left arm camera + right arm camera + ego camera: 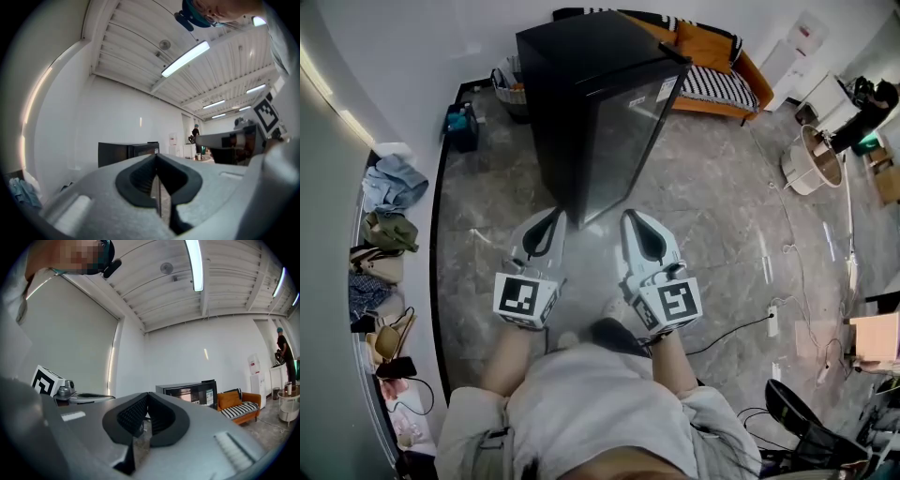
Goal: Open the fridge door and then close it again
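the tall black fridge with a glass door point(595, 112) stands shut at the far centre of the grey marble floor point(712, 206). near it, the left gripper point(555, 217) and right gripper point(630, 217) point at it side by side, each with its jaws closed together on nothing. an orange sofa point(712, 52) sits far right.

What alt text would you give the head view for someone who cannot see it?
Seen from above, a person points a grey left gripper and grey right gripper, both shut and empty, at a black glass-door fridge standing closed on a grey marble floor.

fridge point(567, 103) | door point(623, 141) apparently closed | left gripper point(553, 217), right gripper point(631, 217) just before it
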### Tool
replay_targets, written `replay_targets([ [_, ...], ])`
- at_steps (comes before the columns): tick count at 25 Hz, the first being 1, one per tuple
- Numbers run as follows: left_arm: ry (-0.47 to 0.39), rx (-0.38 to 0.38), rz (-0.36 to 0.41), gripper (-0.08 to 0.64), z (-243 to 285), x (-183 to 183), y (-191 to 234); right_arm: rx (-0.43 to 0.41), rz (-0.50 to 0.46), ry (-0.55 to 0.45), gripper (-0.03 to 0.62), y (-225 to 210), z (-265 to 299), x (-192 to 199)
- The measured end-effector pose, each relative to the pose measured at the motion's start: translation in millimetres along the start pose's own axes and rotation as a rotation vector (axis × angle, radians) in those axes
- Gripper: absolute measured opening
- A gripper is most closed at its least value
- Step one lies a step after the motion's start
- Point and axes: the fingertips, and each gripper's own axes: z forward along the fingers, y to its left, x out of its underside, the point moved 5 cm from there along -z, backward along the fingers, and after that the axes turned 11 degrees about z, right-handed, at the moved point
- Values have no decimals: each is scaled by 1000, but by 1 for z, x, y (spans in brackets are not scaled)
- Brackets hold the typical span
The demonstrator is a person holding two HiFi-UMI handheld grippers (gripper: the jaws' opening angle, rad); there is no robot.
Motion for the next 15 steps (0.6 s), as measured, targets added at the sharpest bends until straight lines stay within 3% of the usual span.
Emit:
replay_targets([
  [15, 46, -148, 8, 3, 96, 12, -8, -156, 10, 48, 3, -101, 57, -14],
])
